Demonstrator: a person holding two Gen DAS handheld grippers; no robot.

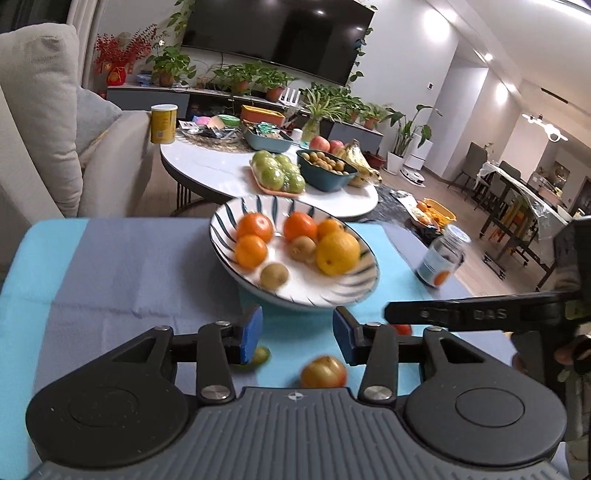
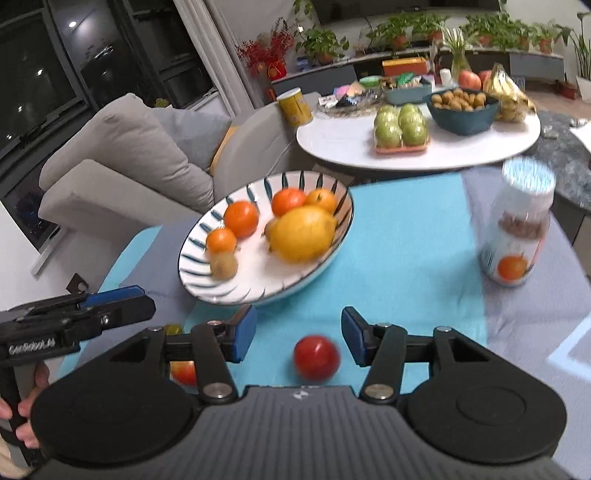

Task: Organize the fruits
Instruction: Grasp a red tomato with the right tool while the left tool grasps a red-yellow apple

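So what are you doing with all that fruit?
A person holds a gripper in each hand and is sorting fruit into the striped bowl, which already holds oranges and kiwis. The right gripper is open above a red fruit on the cloth. The left gripper is open too, holding nothing, near an apple.

jar point(image 2: 515, 236) upright on blue cloth point(image 2: 406, 236), orange printed on its label | sofa point(image 1: 48, 133) at left, grey cushion against it | round white table point(image 1: 207, 166) behind: yellow can point(image 1: 163, 123), teal bowl point(image 1: 327, 171), tray of snacks point(image 1: 267, 137) | TV point(image 1: 273, 33) on wall above potted plants point(image 1: 240, 75)
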